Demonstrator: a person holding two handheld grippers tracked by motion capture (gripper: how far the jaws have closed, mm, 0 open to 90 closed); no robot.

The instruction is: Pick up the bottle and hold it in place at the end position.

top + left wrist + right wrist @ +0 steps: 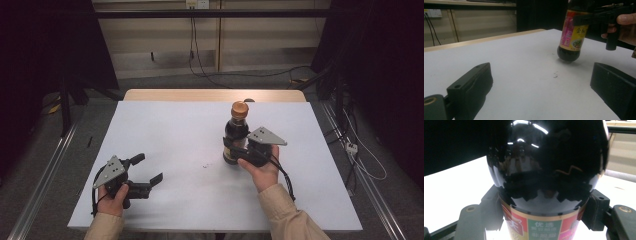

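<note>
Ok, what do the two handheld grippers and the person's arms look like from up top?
Both are black pistol-style tools. The left gripper and the right gripper each carry a grey three-cornered plate with small dark dots on top, and a black cable trails back from each. The jaws are blocky black pads with brass-coloured fittings near their base. Both sleeves are light beige.

Left tongs (544,85) spread wide over white table (524,62); right tongs (586,17) clamp dark bottle (571,37), base lifted.

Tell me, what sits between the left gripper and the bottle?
Bare white table, apart from a small dark speck; the left gripper view and high view show it before the bottle.
</note>
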